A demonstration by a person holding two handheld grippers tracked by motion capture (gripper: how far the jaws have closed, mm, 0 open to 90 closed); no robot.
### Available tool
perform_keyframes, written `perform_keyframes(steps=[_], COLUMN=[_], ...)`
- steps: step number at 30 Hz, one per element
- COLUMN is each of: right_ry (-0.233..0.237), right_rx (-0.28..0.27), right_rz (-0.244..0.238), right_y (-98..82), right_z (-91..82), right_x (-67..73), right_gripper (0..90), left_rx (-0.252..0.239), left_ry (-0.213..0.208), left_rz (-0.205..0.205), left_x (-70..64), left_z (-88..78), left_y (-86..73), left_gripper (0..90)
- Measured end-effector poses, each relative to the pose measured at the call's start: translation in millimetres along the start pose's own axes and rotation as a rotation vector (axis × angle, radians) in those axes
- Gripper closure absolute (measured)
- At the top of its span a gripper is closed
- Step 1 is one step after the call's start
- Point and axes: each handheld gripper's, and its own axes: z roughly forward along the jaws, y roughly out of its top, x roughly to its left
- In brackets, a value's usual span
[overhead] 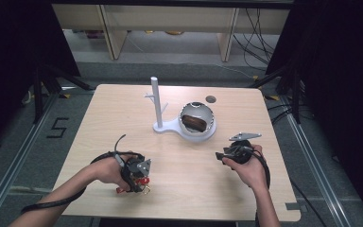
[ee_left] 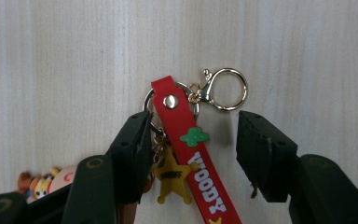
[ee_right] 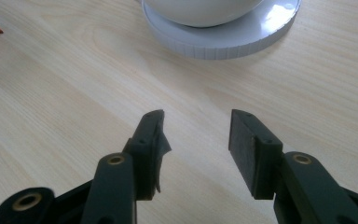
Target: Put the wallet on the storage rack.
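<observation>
The red keychain strap (ee_left: pixel 186 154) lies between the left gripper's (ee_left: pixel 193 140) parted jaws, ungripped. The right gripper (ee_right: pixel 196 140) gapes empty, well apart from it.

Light wooden table (overhead: pixel 123 113) with rounded corners, pale grain. Lying flat near the near-left edge: a keychain with red "WOODY" strap (ee_left: pixel 193 158), gold star badge (ee_left: pixel 171 176), gold lobster clasp ring (ee_left: pixel 223 88) and small cartoon figure charm (ee_left: pixel 42 183). Standing right of centre, farther back: a white stand (overhead: pixel 163 126) with upright peg post and round base bearing a shiny globe. Near the far edge, a small dark disc (overhead: pixel 211 99).
</observation>
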Motion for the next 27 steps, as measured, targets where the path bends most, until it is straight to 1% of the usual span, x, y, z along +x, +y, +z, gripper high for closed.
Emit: perform_keyframes(steps=[1,2,3,4,6,7,8,9,10,11,13,14,15,16,17,18,19,20,21,22,23,24,26,27], right_ry=[-0.003,0.001,0.000,0.005,0.008,0.007,0.011,0.015,0.012,0.014,0.015,0.017,0.019,0.015,0.021,0.026,0.020,0.017,0.023,0.021,0.027,0.026,0.017,0.020], right_rx=[-0.003,-0.009,0.017,0.016,0.010,0.002,0.004,0.014,0.007,0.014,0.024,0.011,0.024,0.018,0.016,0.023,0.032,0.012,-0.006,0.002,-0.003,-0.006,0.007,-0.001], right_rz=[-0.019,-0.020,-0.025,-0.032,-0.032,-0.049,-0.032,-0.014,-0.039,-0.028,-0.027,-0.020,-0.015,-0.046,-0.034,-0.038,-0.022,-0.045,-0.027,-0.015,-0.017,-0.020,-0.018,-0.027], right_y=[0.3,0.1,0.7,0.9,0.6,0.1,0.0,0.4,0.3,0.3,0.0,-0.8,-0.8,-1.2,-1.8,-1.6,-1.1,-1.8,-2.2,-2.4,-2.5,-2.5,-2.2,-2.2], right_z=[0.4,1.5,-0.1,0.4,1.3,2.3,2.3,1.4,2.1,1.9,2.5,4.1,3.0,3.6,4.0,3.2,1.7,3.1,4.1,3.2,3.6,3.8,2.6,3.9], right_x=[-1.4,-1.4,-1.2,-1.8,-1.4,-2.4,-1.1,0.2,-2.2,-1.3,-1.6,-0.9,0.0,-1.6,-1.0,-1.5,-0.4,-2.8,-1.9,-1.3,-1.7,-1.8,-0.9,-1.8], right_gripper=[55.7,55.6,55.4,55.4,55.1,55.1,55.0,54.9,54.8,54.6,54.4,54.3,54.2,54.1,54.1,54.0,54.0,54.0,54.0,54.0,54.0,54.0,54.0,54.0], left_rx=[0.026,0.018,0.037,0.042,0.055,0.060,0.054,0.061,0.069,0.073,0.095,0.099,0.095,0.109,0.105,0.117,0.120,0.117,0.110,0.100,0.094,0.081,0.072,0.080], left_ry=[0.008,0.011,0.010,0.010,0.006,-0.002,-0.003,-0.006,-0.015,-0.020,-0.038,-0.039,-0.025,-0.007,0.000,0.013,0.013,0.013,0.021,0.032,0.035,0.050,0.060,0.065], left_rz=[0.035,0.022,0.040,0.044,0.053,0.050,0.047,0.052,0.058,0.060,0.071,0.070,0.069,0.087,0.072,0.082,0.086,0.092,0.086,0.082,0.084,0.083,0.074,0.083], left_x=[2.2,1.3,2.3,2.2,2.9,2.9,2.9,3.4,4.1,4.8,8.1,9.1,8.8,8.6,6.6,4.3,2.2,-0.1,-1.6,-2.7,-3.2,-3.7,-4.2,-3.3], left_z=[-0.2,1.6,1.5,3.4,3.4,3.7,4.1,4.0,4.0,3.9,3.1,2.7,3.1,2.7,3.5,3.2,2.9,2.8,2.6,1.9,1.5,0.5,-0.4,-1.2], left_y=[1.4,2.2,3.0,3.8,5.3,5.7,6.2,6.7,7.4,7.7,9.1,9.6,10.2,11.1,11.7,13.0,13.3,12.9,12.1,10.4,9.2,7.3,4.6,3.8], left_gripper=[45.1,44.9,44.8,44.6,44.1,43.9,44.1,44.1,43.9,43.8,43.8,44.9,48.3,52.5,55.2,56.9,59.9,63.5,64.8,66.2,67.5,69.2,72.7,74.5])
